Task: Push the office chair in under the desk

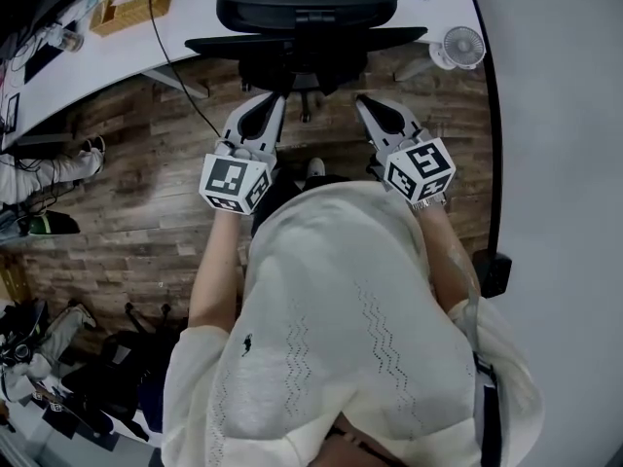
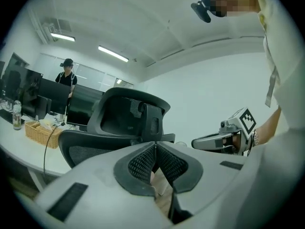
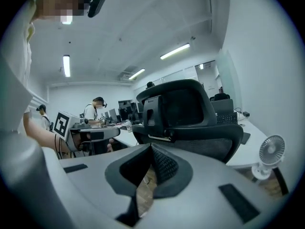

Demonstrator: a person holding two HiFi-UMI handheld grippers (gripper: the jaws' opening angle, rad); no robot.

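The black office chair (image 1: 307,17) stands at the top of the head view, its mesh back toward me and its seat under the edge of the white desk (image 1: 107,61). My left gripper (image 1: 278,98) points at the chair's left rear, jaws shut on nothing. My right gripper (image 1: 359,100) points at the right rear, also shut and empty. Both tips sit just short of the chair; I cannot tell whether they touch. In the left gripper view the chair (image 2: 128,118) rises just beyond the gripper (image 2: 155,145). The right gripper view shows the chair (image 3: 186,116) beyond the gripper (image 3: 151,148).
A small white fan (image 1: 462,47) stands on the floor right of the chair. A wicker basket (image 1: 131,6) sits on the desk and a black cable (image 1: 180,76) hangs from it to the wooden floor. A white wall runs along the right. People work at desks farther off.
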